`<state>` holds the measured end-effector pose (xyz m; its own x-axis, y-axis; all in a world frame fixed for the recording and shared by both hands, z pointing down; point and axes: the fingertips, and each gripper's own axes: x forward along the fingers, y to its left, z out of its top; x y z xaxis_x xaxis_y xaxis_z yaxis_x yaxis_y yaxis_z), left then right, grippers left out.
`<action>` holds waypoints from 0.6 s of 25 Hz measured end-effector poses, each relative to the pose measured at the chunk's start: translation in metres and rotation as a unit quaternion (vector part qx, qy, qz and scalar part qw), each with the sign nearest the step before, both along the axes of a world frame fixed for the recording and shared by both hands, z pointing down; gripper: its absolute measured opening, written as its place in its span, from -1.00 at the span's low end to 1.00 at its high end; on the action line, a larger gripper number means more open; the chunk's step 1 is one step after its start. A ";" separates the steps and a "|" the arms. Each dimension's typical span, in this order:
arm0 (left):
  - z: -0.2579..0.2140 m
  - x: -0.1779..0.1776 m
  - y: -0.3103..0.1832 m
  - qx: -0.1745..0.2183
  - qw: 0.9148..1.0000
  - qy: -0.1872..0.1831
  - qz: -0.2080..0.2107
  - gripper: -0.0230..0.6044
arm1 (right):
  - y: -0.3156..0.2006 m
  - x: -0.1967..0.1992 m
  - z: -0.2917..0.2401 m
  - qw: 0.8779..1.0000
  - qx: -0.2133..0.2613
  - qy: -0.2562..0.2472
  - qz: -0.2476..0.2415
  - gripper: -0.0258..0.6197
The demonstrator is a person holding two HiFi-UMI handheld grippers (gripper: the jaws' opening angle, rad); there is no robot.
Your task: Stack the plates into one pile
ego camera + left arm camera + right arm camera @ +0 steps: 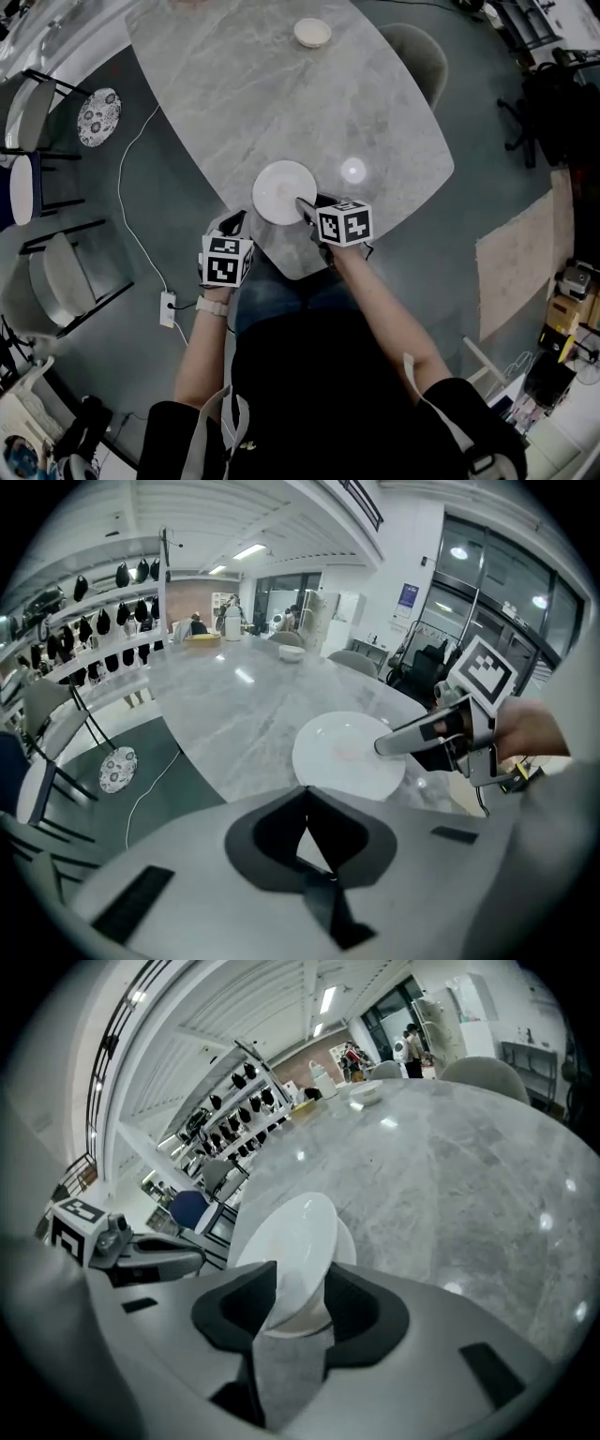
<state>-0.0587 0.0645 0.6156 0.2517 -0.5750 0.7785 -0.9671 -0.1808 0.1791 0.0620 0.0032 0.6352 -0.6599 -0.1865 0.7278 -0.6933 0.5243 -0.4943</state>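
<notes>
From above the person's head, the marble table (281, 103) is stretching away, and the white plate (281, 190) is lying on it near the narrow end closest to the person. The right gripper (305, 206) is reaching onto the plate's near rim. The left gripper (234, 225) is hanging by the table's edge, just beside the plate but apart from it. A small bowl (312, 33) is sitting at the far end of the table, well apart from the plate. A patterned plate (98, 116) is lying down by the chairs (37, 103) on the left. Looking along the left gripper (305, 791), its jaws are pinching together at the tips with nothing between them. Beyond them the white plate (342, 757) is resting flat on the table, with the right gripper (384, 747) reaching in from the right over its rim. Looking along the right gripper (300, 1277), its jaws are standing parted with the rim of the white plate (298, 1227) between them, and the pads are not clamping on it. A second pale edge is showing just behind the plate, and I cannot tell whether that is another plate beneath it. The left gripper (192, 1262) is hovering off to the left, clear of the plate.
</notes>
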 end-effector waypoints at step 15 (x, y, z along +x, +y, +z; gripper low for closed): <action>-0.011 -0.020 0.003 0.005 1.000 0.003 0.009 -0.90 | 0.010 0.005 0.012 0.989 0.023 0.131 -0.069 -0.19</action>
<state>-0.0786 0.0673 0.6043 0.2666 -0.5774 0.7717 -0.9625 -0.2007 0.1823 0.0669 0.0128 0.6474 -0.4720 -0.1445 0.8697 -0.7144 0.6407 -0.2813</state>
